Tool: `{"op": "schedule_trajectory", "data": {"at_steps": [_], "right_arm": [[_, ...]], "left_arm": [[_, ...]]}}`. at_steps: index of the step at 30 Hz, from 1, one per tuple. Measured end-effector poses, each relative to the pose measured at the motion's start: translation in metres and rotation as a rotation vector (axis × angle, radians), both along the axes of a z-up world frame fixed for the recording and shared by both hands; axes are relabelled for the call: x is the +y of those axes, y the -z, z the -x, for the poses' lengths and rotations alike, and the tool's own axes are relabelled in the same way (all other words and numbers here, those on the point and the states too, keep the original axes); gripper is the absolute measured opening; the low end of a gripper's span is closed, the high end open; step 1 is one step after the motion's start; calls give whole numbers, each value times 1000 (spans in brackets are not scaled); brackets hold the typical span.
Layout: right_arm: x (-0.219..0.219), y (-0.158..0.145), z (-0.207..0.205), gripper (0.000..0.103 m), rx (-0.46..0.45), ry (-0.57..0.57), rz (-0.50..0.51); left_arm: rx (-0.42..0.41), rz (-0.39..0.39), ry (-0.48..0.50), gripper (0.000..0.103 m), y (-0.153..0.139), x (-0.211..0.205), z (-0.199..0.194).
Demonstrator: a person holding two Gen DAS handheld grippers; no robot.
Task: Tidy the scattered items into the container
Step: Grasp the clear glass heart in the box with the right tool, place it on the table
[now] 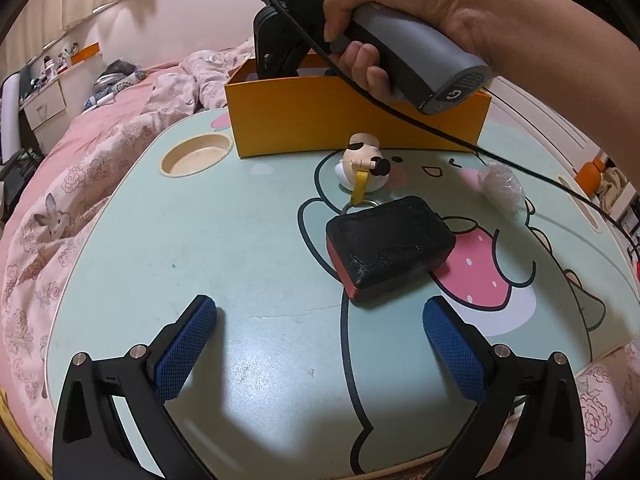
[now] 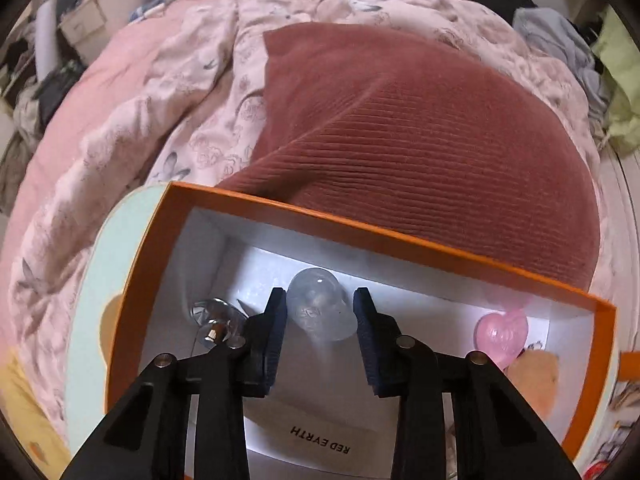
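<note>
The orange box [image 1: 360, 120] stands at the table's far edge. My left gripper [image 1: 320, 340] is open and empty over the table, just short of a black and red block [image 1: 390, 246]. A cartoon figure keychain [image 1: 366, 166] and a clear crumpled wrap [image 1: 502, 184] lie beyond the block. My right gripper [image 2: 320, 320] is lowered into the box [image 2: 400, 240]; its jaws stand open on either side of a clear skull-shaped ornament [image 2: 320, 308], with small gaps. A silver piece [image 2: 216, 316], a pink heart [image 2: 502, 332] and a RED EARTH card [image 2: 320, 438] lie inside.
The pale green cartoon table [image 1: 200, 240] has a round cup recess [image 1: 196, 154] at far left. A black cable [image 1: 520, 160] runs from the right gripper across the table's right side. Pink bedding [image 1: 80, 180] and a red pillow [image 2: 420, 140] surround the table.
</note>
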State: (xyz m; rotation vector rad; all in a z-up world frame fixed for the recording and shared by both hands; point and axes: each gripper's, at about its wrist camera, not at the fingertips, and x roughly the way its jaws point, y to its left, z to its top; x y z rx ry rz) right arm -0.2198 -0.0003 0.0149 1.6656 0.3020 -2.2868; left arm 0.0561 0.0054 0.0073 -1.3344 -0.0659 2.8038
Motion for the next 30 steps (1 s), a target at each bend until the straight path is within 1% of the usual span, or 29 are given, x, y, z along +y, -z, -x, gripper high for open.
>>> {"op": "schedule_trajectory", "data": {"at_steps": [2,3,4,6,9,12,14,16,17,19,22,23,25,27,28,29,30], "right_arm": [[3,-2,-1,32,9,2,24],[6,-3,-2,29,11,6,37],[11,-6,-4,24,15,14,63],[23,-19,-11,18,34,35,144],[38,-47,-27,18,108,37,234],[60,-76,-58,18,200,14,290],[76,-89,-84,18,230,-9,322],[92,-96,-112,18,234,-36,358],[99,-96,-125,18,227,-49,373],[111,-86,-147,18,178,-66,391],[122,-58,-166,18,92,-67,377],[124,-49,-169,18,78,-66,368],[128,-37,-173,18,76,-56,361],[134,-34,-175,19,106,-38,372],[138,-36,-178,24,136,-23,378],[141,-40,-181,31,165,-7,381],[145,-43,-183,50,191,6,386]], "left_arm": [[0,0,0,103,0,0,0],[0,0,1,103,0,0,0],[1,0,1,103,0,0,0],[1,0,2,103,0,0,-1],[0,1,2,103,0,0,-1],[0,2,1,103,0,1,-1],[0,3,1,103,0,1,-1],[0,5,1,103,0,1,-1],[0,6,0,103,0,1,-1],[-1,8,0,103,0,2,0],[-1,9,1,103,0,2,0],[-1,9,1,103,0,2,0],[-1,9,1,103,0,2,0],[-1,10,1,103,0,2,0],[-1,10,1,103,0,2,0],[-1,10,1,103,0,2,0],[-1,10,0,103,0,2,0]]}}
